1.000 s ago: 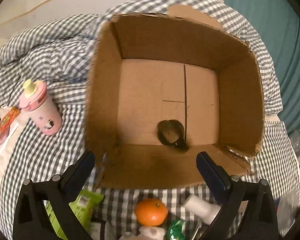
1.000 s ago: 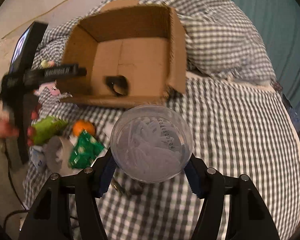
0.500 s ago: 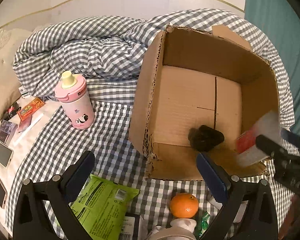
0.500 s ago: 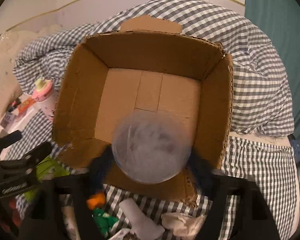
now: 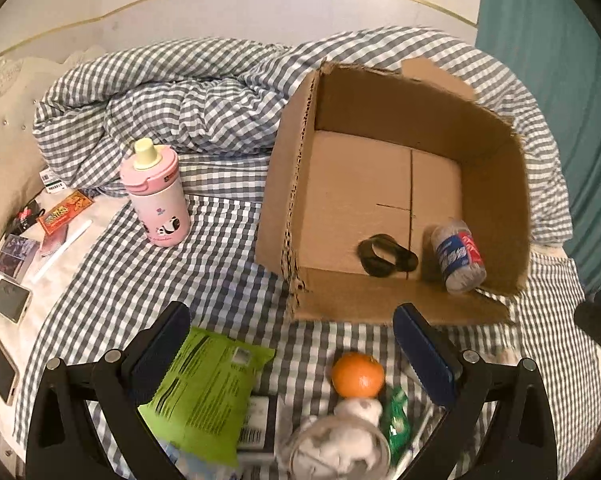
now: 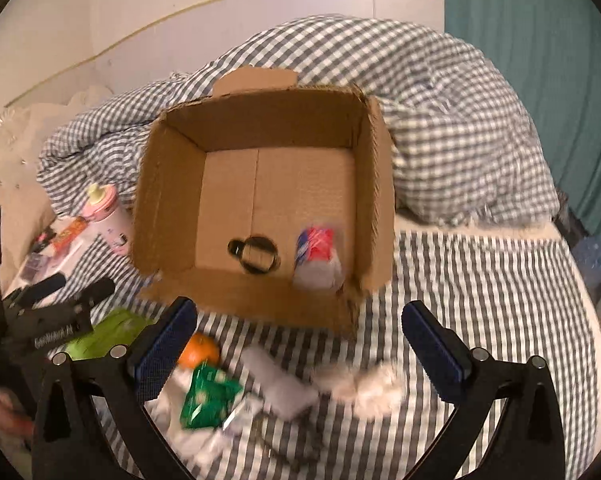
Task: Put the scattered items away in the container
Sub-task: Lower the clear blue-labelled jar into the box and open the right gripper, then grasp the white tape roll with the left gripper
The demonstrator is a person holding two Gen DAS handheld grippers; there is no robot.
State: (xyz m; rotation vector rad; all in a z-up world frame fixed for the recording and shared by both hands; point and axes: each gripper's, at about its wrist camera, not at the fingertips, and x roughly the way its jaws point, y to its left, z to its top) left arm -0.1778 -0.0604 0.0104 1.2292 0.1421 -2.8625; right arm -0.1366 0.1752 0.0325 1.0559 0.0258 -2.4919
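Right tongs [image 6: 298, 344] wide open, nothing between the pads. Left tongs [image 5: 290, 354] also open and empty, hovering over the clutter on the bed [image 5: 112, 264]: green packet [image 5: 204, 392], orange [image 5: 357, 374], small green wrapper [image 5: 396, 420], clear cup with white stuff (blurred) [image 5: 336, 444]. Beyond them, the cardboard box [image 5: 284, 216] sits on the checked sheet; inside, near the front wall, a black ring-shaped item [image 5: 380, 258] and a clear container with red-blue label [image 5: 458, 256] lying on its side. Pink bottle [image 5: 156, 196] stands upright left of the box.
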